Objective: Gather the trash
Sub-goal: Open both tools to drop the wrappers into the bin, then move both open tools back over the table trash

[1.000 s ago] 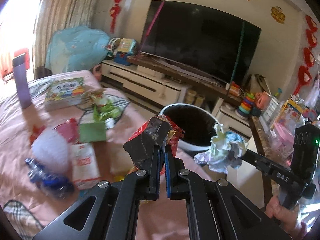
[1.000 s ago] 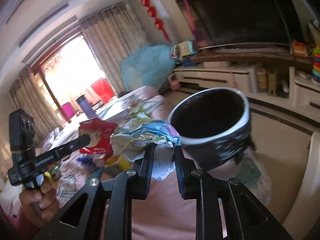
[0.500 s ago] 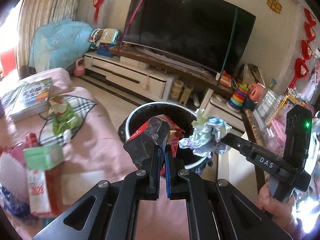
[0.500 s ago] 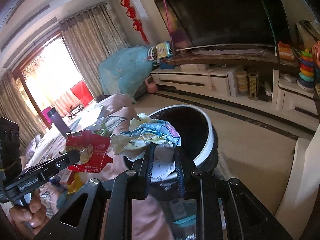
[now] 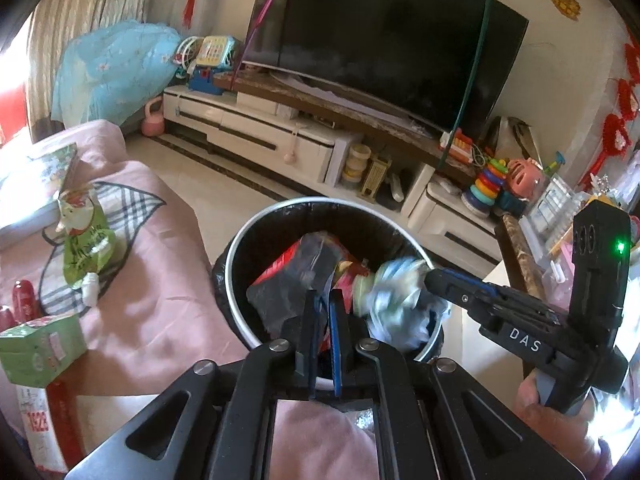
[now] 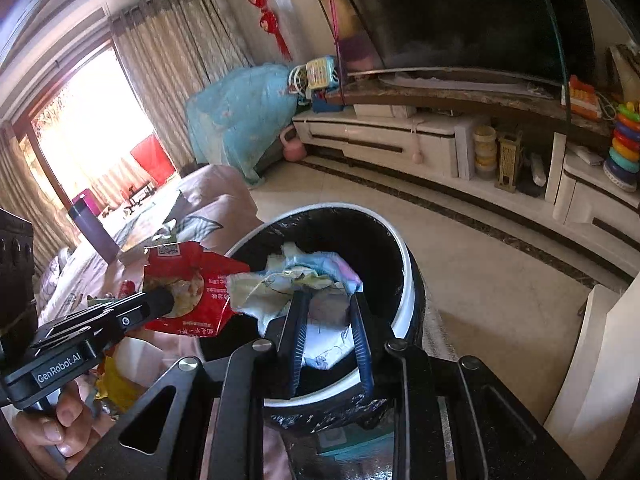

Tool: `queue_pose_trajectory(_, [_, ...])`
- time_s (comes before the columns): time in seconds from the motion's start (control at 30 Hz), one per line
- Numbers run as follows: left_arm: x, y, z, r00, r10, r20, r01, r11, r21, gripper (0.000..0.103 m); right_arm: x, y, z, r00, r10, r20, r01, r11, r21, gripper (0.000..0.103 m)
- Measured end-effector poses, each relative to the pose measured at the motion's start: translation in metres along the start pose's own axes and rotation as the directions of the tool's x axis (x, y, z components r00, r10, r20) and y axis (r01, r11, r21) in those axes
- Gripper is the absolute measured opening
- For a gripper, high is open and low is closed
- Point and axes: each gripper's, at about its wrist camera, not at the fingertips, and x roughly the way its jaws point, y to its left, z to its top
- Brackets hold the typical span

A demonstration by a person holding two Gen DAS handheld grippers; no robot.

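A round bin (image 5: 240, 256) with a white rim and black liner stands on the floor by the pink-covered bed; it also shows in the right wrist view (image 6: 404, 280). My left gripper (image 5: 324, 304) is shut on a red and silver snack wrapper (image 5: 300, 276) held over the bin's mouth; the wrapper also shows in the right wrist view (image 6: 188, 280). My right gripper (image 6: 328, 300) is shut on a crumpled ball of white and blue paper (image 6: 296, 280), also over the bin. In the left wrist view the paper ball (image 5: 392, 300) is blurred, beside the wrapper.
On the pink bed cover (image 5: 152, 320) lie a green snack bag (image 5: 80, 240), a green box (image 5: 40, 348), a red bottle (image 5: 24, 296) and a white packet (image 5: 36, 420). A TV cabinet (image 5: 280, 140) with toys lines the far wall. A purple flask (image 6: 90, 224) stands on the bed.
Both grippers moved forward and down over the bin's mouth, and the bin now fills more of both views. The wrapper and paper ball stay gripped and now sit side by side.
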Motion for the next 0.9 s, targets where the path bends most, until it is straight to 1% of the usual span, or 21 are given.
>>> queue_pose_trajectory(0.03, [0.002, 0.001, 0.0, 1.0, -0.002, -0.004, 0.002, 1.0, -0.003, 0.009, 0.002, 0.0, 0.0, 1.0, -0.002, -0.004, 0.002, 1.0, -0.001, 0.025])
queue_pose_trajectory(0.1, [0.003, 0.003, 0.0, 1.0, -0.004, -0.005, 0.004, 1.0, -0.017, 0.032, 0.004, -0.002, 0.001, 1.0, -0.006, -0.012, 0.006, 1.0, 0.0, 0.025])
queue_pose_trajectory(0.17, [0.0, 0.003, 0.001, 1.0, 0.0, 0.011, 0.001, 1.0, -0.024, 0.043, 0.005, -0.005, 0.002, 1.0, 0.001, -0.016, -0.001, 1.0, 0.008, 0.026])
queue_pose_trajectory(0.2, [-0.001, 0.004, 0.001, 1.0, 0.004, 0.015, -0.004, 1.0, -0.023, 0.043, 0.004, -0.005, 0.003, 1.0, -0.001, -0.014, 0.001, 1.0, 0.009, 0.029])
queue_pose_trajectory(0.23, [-0.004, 0.004, -0.002, 1.0, 0.005, 0.016, -0.005, 1.0, -0.023, 0.043, 0.003, -0.005, 0.003, 1.0, -0.002, -0.009, 0.002, 1.0, 0.01, 0.036])
queue_pose_trajectory(0.27, [-0.007, 0.005, -0.004, 1.0, 0.003, 0.02, -0.002, 1.0, -0.025, 0.044, 0.0, -0.005, 0.003, 1.0, 0.002, 0.0, -0.002, 1.0, 0.015, 0.039])
queue_pose_trajectory(0.33, [-0.017, 0.007, -0.01, 0.999, 0.004, 0.032, -0.003, 1.0, -0.024, 0.049, -0.007, -0.004, 0.002, 1.0, 0.005, 0.019, -0.005, 1.0, 0.026, 0.05])
queue_pose_trajectory(0.37, [-0.024, 0.007, -0.014, 0.999, 0.013, 0.04, -0.012, 1.0, -0.023, 0.052, -0.01, -0.003, 0.003, 1.0, 0.011, 0.028, -0.011, 0.999, 0.03, 0.053])
queue_pose_trajectory(0.4, [-0.028, 0.008, -0.017, 0.999, 0.016, 0.045, -0.015, 1.0, -0.024, 0.055, -0.013, -0.002, 0.002, 0.999, 0.018, 0.037, -0.019, 0.999, 0.034, 0.062])
queue_pose_trajectory(0.43, [-0.035, 0.009, -0.022, 0.999, 0.018, 0.051, -0.017, 0.999, -0.028, 0.056, -0.016, 0.0, 0.001, 0.999, 0.024, 0.047, -0.026, 0.999, 0.039, 0.072])
queue_pose_trajectory(0.47, [-0.042, 0.012, -0.027, 0.998, 0.017, 0.056, -0.015, 0.999, -0.03, 0.059, -0.02, 0.003, 0.0, 0.998, 0.032, 0.058, -0.034, 0.998, 0.044, 0.077])
queue_pose_trajectory(0.5, [-0.048, 0.012, -0.031, 0.998, 0.019, 0.062, -0.017, 0.999, -0.031, 0.061, -0.024, 0.006, -0.002, 0.997, 0.042, 0.067, -0.045, 0.998, 0.046, 0.085])
queue_pose_trajectory(0.53, [-0.056, 0.013, -0.036, 0.997, 0.025, 0.07, -0.023, 0.999, -0.034, 0.062, -0.028, 0.01, -0.005, 0.996, 0.053, 0.075, -0.056, 0.997, 0.049, 0.089])
queue_pose_trajectory(0.67, [-0.085, 0.017, -0.056, 0.995, 0.049, 0.09, -0.046, 0.998, -0.038, 0.068, -0.036, 0.025, -0.014, 0.993, 0.08, 0.088, -0.085, 0.995, 0.057, 0.093])
queue_pose_trajectory(0.9, [-0.135, 0.033, -0.098, 0.99, 0.098, 0.106, -0.089, 0.992, -0.087, 0.069, -0.041, 0.057, -0.04, 0.987, 0.141, 0.076, -0.145, 0.988, 0.058, 0.094])
